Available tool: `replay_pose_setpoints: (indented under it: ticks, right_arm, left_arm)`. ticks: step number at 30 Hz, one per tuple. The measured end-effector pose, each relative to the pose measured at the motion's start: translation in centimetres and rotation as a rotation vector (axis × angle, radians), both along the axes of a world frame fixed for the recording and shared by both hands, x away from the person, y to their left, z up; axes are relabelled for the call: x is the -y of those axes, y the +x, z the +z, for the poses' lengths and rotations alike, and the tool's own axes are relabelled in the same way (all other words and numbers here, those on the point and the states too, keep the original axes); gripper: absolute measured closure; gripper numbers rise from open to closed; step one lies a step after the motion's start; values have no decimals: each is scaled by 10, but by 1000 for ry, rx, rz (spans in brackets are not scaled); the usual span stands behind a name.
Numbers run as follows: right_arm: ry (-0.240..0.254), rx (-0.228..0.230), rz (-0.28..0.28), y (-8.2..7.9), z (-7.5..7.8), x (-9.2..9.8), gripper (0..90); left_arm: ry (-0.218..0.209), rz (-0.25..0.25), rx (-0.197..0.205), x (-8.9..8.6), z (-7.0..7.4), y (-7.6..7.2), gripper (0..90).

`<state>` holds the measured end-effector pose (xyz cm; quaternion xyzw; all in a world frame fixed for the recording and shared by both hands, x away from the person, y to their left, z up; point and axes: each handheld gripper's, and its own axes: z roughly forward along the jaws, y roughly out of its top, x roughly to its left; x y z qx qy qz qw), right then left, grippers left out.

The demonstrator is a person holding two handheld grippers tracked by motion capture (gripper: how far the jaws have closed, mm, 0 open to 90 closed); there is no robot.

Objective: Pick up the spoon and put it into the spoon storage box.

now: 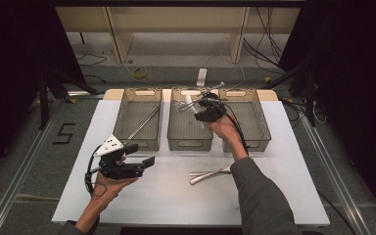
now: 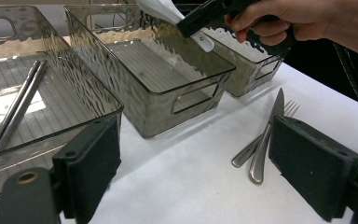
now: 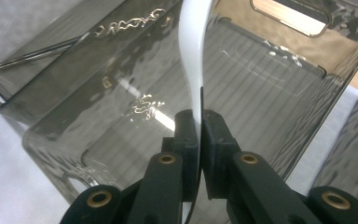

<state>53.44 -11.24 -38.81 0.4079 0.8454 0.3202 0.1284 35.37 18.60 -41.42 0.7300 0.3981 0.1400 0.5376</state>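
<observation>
My right gripper (image 1: 199, 111) hovers over the middle grey bin (image 1: 190, 145), shut on the handle of a white spoon (image 1: 189, 103). In the right gripper view the pads (image 3: 188, 133) pinch the spoon (image 3: 193, 51), whose bowl end points away over the bin's floor (image 3: 256, 70). My left gripper (image 1: 141, 154) is held low over the white mat in front of the left bin (image 1: 136, 145), jaws open and empty. In the left gripper view its pads (image 2: 93, 163) stand wide apart. A steel knife (image 2: 266, 140) and fork (image 2: 290, 108) lie crossed on the mat (image 1: 209, 175).
Two metal chopsticks (image 1: 144, 122) lie in the left bin. A third bin (image 1: 263, 122) stands at the right. The bins line the back of the white mat (image 1: 176, 200), whose front half has free room. Cables and a shelf lie beyond the table.
</observation>
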Motion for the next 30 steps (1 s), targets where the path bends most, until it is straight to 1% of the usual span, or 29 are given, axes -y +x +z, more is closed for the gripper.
replay_pose_setpoints:
  ticks: [3,4,7,10,13,17,25,26,30]
  right_arm:
    - [-7,-2,-11,1,-3,-1,864]
    - [-15,-2,-7,1,-3,-2,863]
    - [-14,-8,-11,2,-5,-4,863]
    - [-28,-13,-12,3,-7,-5,863]
    - [-26,-20,-20,4,-9,-5,863]
    - [-22,-22,-20,4,-10,-6,863]
    - [-28,-29,-6,5,-13,-11,862]
    - [-28,-39,-11,5,-14,-13,862]
    - [-37,-51,-2,5,-19,-17,863]
  left_arm:
    - [0,2,0,1,0,0,160]
    - [1,2,1,1,0,0,159]
    - [1,4,1,1,0,0,159]
    - [1,5,4,0,0,0,159]
    - [-3,6,4,-1,0,0,159]
    - [-5,7,4,0,0,0,159]
    - [-4,7,5,0,0,0,160]
    - [-6,7,5,0,0,0,159]
    - [-5,7,5,0,0,0,159]
